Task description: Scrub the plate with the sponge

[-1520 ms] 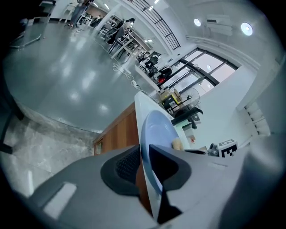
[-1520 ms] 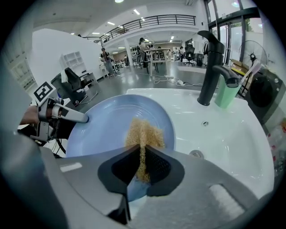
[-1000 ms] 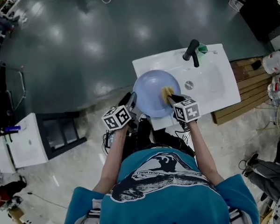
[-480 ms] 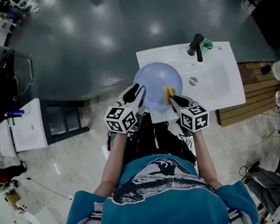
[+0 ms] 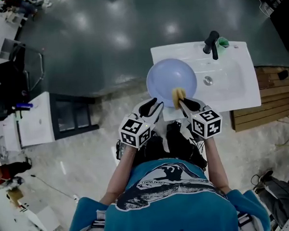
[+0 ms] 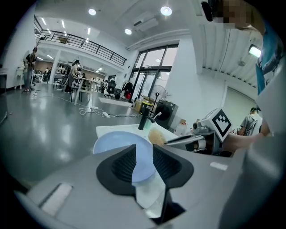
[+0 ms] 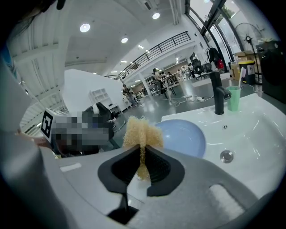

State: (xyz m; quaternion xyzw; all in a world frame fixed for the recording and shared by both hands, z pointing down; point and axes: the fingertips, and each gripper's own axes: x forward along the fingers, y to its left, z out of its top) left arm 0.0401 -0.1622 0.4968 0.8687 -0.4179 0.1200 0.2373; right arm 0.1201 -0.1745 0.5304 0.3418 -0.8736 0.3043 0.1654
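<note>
Plate (image 5: 171, 80) first: one light blue round plate, held out over the near left corner of the white sink (image 5: 235, 86). It looks rigid, smooth and probably slick when wet. The rim is the place to pinch it, and firmly, since scrubbing will push against that single hold. The left gripper (image 5: 153, 106) does just that: its jaws have just been closing and clamp the near rim between them. One yellow sponge (image 5: 177, 95) sits squeezed in the right gripper (image 5: 185, 103) and bulges beyond the jaws. It looks soft and light, and its free end touches the plate's near right edge. Also in view: one black faucet (image 5: 211, 42) and one green cup (image 5: 222, 42) beside it.
</note>
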